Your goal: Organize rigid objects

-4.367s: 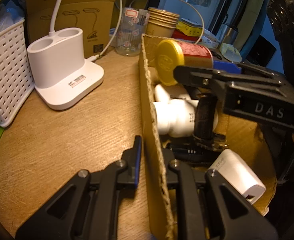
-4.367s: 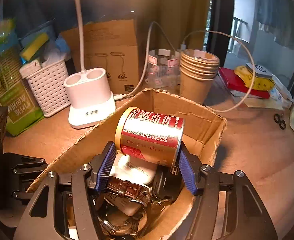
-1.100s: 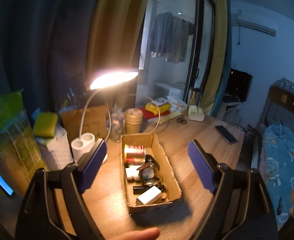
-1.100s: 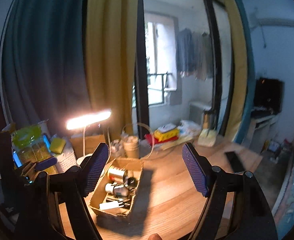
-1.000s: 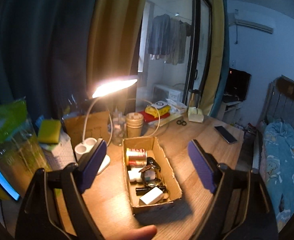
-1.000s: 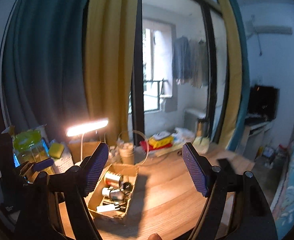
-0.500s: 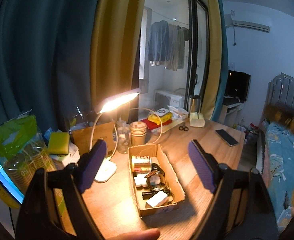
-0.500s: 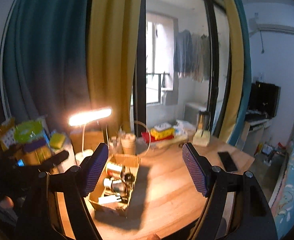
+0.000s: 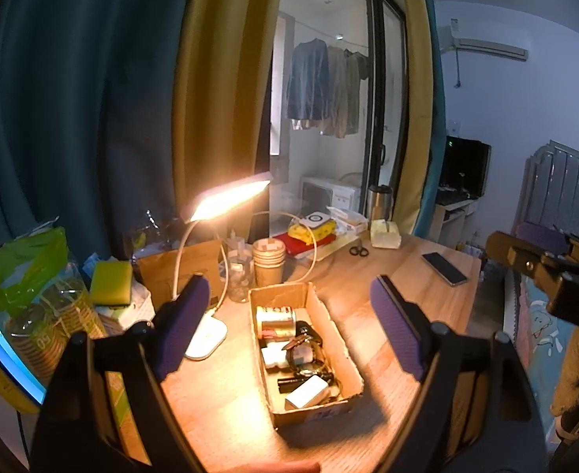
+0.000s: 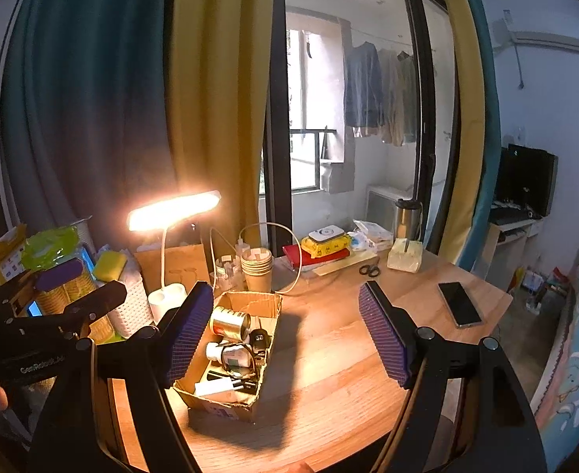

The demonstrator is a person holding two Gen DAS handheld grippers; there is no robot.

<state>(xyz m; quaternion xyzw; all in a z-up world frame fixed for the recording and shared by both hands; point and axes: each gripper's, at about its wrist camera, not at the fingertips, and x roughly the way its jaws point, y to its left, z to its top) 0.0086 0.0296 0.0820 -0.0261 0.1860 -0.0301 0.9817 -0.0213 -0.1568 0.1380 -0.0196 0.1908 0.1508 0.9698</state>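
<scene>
Beside the lamp [image 10: 173, 211] on the desk [image 10: 352, 358], the box [image 9: 342, 360] holds the can [image 9: 275, 321] and the rest. Both hand-held grippers, left [image 9: 289, 327] and right [image 10: 285, 331], hang back released and empty. Reaching in carelessly could snag the lamp's neck or tip the box.

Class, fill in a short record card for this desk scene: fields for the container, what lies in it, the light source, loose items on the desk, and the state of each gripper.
Container: open cardboard box on the wooden desk
Contents: red and gold can lying on its side, car key, white charger, other small items hard to tell
Light: desk lamp, switched on
Loose items: phone, scissors, paper cup stack
Left gripper: open, empty
Right gripper: open, empty
</scene>
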